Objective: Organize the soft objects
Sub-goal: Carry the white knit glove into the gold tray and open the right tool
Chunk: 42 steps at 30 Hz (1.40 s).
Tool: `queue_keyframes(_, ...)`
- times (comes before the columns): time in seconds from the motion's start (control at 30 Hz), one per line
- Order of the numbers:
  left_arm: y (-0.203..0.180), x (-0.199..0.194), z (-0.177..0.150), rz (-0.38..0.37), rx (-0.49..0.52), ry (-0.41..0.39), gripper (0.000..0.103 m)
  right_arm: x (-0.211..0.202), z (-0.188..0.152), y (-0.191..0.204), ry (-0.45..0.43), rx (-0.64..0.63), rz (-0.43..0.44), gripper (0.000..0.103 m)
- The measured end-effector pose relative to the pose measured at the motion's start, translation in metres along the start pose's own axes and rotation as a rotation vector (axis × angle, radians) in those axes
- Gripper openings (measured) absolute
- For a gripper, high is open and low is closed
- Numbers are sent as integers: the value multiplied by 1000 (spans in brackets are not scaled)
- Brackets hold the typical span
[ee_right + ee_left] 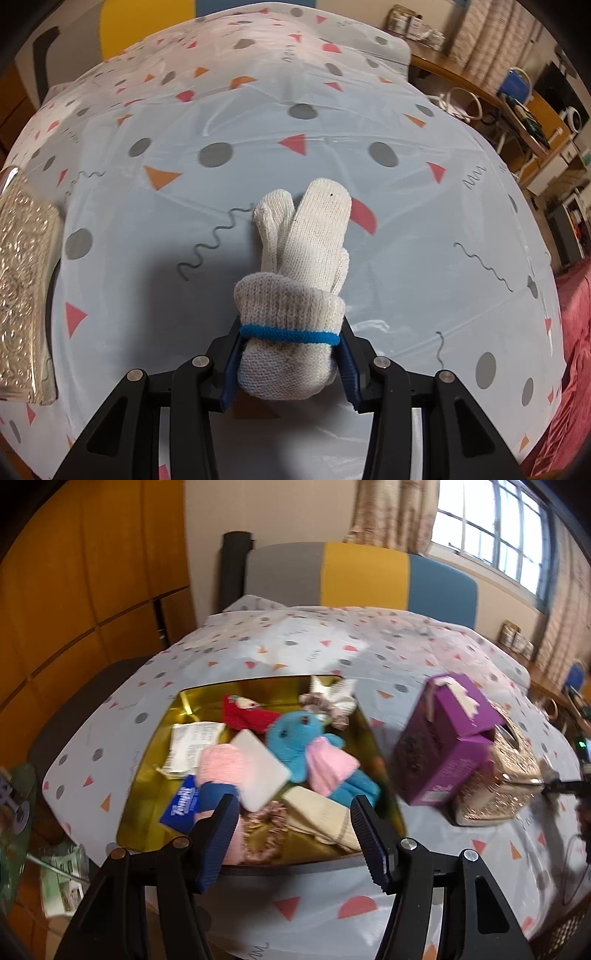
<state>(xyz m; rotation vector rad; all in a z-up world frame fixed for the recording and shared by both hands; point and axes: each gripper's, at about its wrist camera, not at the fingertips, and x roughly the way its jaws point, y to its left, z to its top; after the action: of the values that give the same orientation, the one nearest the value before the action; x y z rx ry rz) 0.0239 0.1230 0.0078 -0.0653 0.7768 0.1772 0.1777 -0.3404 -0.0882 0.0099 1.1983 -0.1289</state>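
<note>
Right gripper (290,363) pinching rolled white knitted gloves with blue cuff band (295,295) at cuff end; glove fingers point away over patterned tablecloth on counter (406,236). Left gripper (293,834) spread, nothing between pads, hovering over near end of gold tray (207,701) holding blue plush toy (299,734), other soft items.

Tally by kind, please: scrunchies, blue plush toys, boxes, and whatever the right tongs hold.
Scrunchies: 2
Blue plush toy: 1
Purple box, gold box: 2
Glove bundle in right tongs: 1
Total: 6
</note>
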Motion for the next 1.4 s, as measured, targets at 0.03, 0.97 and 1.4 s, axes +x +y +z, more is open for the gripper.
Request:
queue_keyframes(0.03, -7, -1, 0, -12, 21, -2, 64, 0, 0, 2, 2, -11, 10, 44)
queue_keyframes(0.97, -9, -6, -13, -113, 43, 2, 64, -40, 11, 29, -40, 93, 110, 39)
queue_keyframes(1.4, 20, -2, -16, -99, -36, 12, 64, -187, 41, 149, -353, -157, 296, 39)
